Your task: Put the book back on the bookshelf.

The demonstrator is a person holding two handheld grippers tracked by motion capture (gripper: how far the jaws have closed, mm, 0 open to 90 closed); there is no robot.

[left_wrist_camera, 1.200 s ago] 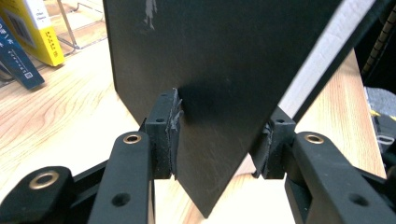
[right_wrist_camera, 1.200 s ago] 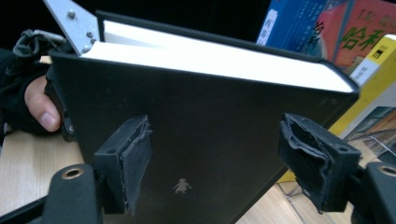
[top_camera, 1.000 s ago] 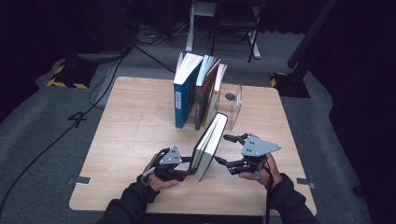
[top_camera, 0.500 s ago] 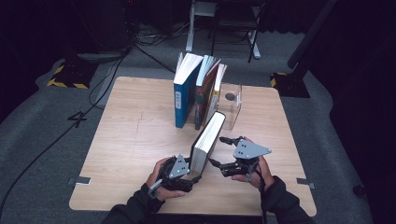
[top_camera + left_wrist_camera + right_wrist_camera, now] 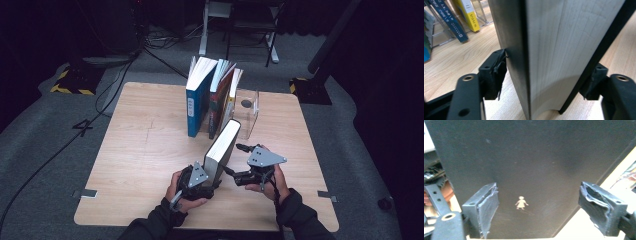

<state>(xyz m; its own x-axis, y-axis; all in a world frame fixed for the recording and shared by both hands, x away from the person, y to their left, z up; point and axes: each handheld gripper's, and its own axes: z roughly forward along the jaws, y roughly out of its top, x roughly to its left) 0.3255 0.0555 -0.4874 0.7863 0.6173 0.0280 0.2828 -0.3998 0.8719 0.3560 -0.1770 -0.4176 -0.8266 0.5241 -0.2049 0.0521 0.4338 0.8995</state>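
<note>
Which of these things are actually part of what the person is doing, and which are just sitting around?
In use:
- black book, standing on the table, between the jaws of the left gripper
- right gripper, open, facing the book's cover

Just there:
- row of upright books at the back
- clear bookend beside them
- wooden table

Your forearms are coming in over the near edge of the table, each hand wrapped around its gripper close to that edge. Your left gripper is pointing toward the table's far right corner with its jaws standing wide, having just been closing a little, and its pads are sitting clear of what is between them. Your right gripper is lying level, aiming left toward your other hand, and its jaws have just been opening to a wide spread, pads pressing nothing.
</note>
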